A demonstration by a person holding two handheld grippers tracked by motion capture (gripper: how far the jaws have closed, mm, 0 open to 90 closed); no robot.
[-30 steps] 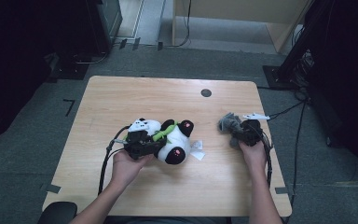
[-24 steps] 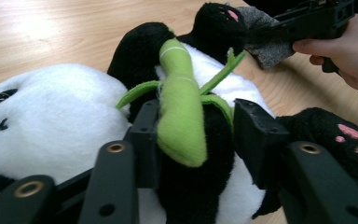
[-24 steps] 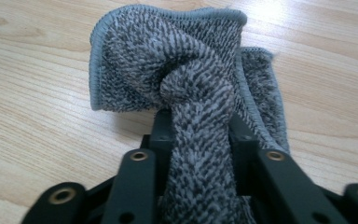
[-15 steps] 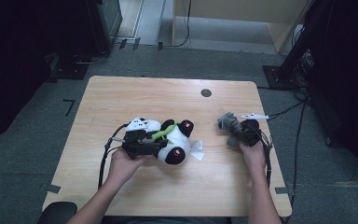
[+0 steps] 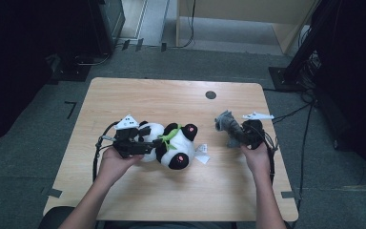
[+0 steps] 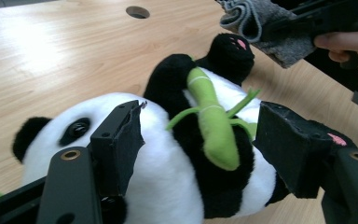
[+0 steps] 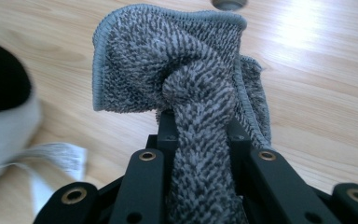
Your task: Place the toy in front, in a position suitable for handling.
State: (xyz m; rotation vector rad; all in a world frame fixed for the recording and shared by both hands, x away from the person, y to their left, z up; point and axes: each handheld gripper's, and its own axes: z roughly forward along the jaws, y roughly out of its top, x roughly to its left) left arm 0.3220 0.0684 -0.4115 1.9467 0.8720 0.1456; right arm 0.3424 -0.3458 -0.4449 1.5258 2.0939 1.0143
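The right gripper [image 5: 240, 136] is clamped on a bunched grey cloth [image 7: 182, 79], lifted above the tabletop [image 5: 171, 98]. The left gripper [image 6: 200, 140], whose jaws have just been opening, straddles a plush panda [image 6: 168, 186] without pressing it. The panda lies on its back mid-table, a green bamboo stalk [image 6: 212, 126] on its chest. A white tag [image 5: 201, 153] lies beside it. Grey carpet surrounds the table.
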